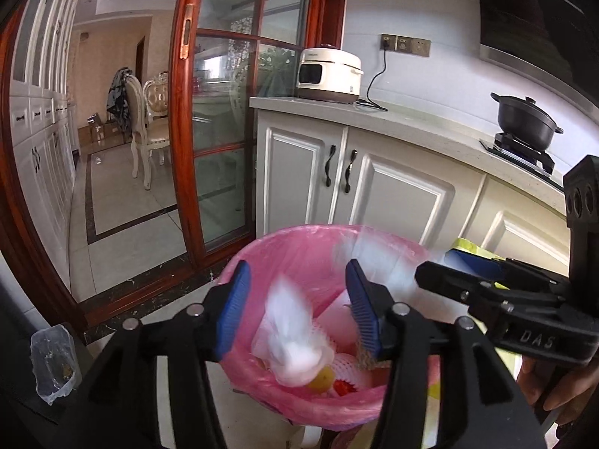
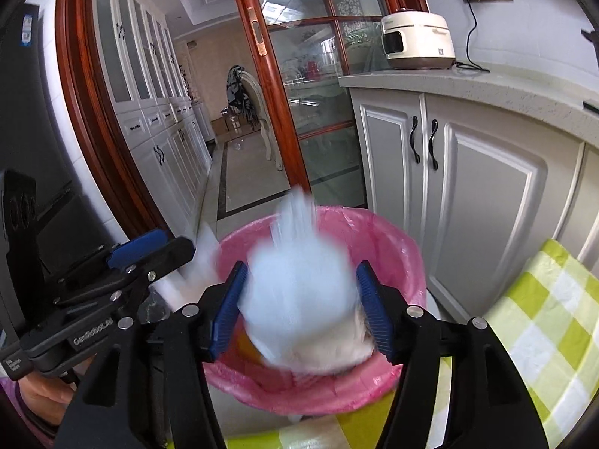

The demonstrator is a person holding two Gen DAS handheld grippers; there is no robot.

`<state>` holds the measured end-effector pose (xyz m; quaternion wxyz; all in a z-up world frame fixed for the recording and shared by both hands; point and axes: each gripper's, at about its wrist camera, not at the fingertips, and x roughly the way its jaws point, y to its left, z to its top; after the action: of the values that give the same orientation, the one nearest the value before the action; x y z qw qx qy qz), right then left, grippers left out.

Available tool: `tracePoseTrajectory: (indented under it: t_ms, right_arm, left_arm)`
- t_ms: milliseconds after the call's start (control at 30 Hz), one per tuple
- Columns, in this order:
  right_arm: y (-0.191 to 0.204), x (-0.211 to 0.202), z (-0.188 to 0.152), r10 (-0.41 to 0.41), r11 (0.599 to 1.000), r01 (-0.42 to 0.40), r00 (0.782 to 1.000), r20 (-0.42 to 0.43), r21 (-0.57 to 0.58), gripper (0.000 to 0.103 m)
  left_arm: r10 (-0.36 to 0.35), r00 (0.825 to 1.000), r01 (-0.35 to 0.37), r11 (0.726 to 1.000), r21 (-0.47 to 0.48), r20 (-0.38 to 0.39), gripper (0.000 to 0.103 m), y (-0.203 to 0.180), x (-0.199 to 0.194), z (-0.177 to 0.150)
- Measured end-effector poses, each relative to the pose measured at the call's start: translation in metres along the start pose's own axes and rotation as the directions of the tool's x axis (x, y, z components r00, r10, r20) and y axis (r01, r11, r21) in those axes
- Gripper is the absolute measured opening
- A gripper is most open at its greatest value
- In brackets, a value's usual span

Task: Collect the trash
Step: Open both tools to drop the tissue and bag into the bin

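The right gripper (image 1: 430, 277) has the letters "DAS" on its black body. The left gripper (image 2: 176, 250) has small white writing on its side, too blurred to read.

Two grippers hang over one bin (image 1: 299, 247) with a pink bag in it. In the left wrist view, the left gripper's jaws stand apart. A blurry white wad of trash (image 1: 292, 336) sits between the blue pads (image 1: 234, 310), and the pads do not touch it. It is over the open bin. Below it in the bin lie white foam bits, a yellow round thing (image 1: 324, 378) and something red.

In the right wrist view, the right gripper's jaws stand apart too. A second blurry white wad (image 2: 299, 292) sits between them, just over the bin. The pads do not seem to press it.

One white cooker (image 1: 329, 75) stands on the tabletop (image 1: 411, 119), plugged into the wall. One black pot (image 1: 526, 121) sits on the stove. One green checked cloth (image 2: 543, 318) lies to the right of the bin.
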<state>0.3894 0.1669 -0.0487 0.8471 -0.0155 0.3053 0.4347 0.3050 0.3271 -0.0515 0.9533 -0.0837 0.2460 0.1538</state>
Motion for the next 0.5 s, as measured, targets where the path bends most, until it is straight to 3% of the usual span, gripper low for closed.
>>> tracePoseTrajectory:
  t_ms: [200, 367, 500]
  right_arm:
    - [-0.004, -0.001, 0.0, -0.012, 1.0, 0.012, 1.0, 0.006, 0.013, 0.062]
    - [-0.006, -0.015, -0.004, -0.034, 0.999, 0.034, 0.999, 0.012, 0.027, 0.062]
    - [-0.002, -0.031, -0.004, -0.064, 0.998, 0.063, 0.998, 0.028, 0.021, 0.063]
  left_arm:
    - [0.016, 1.0, -0.016, 1.0, -0.016, 0.006, 0.059, 0.007, -0.001, -0.002]
    - [0.03, 0.999, -0.029, 0.999, -0.031, 0.03, 0.08, 0.004, -0.012, -0.001]
    - [0.046, 0.998, -0.045, 0.999, -0.015, 0.05, 0.09, 0.0, -0.028, 0.0]
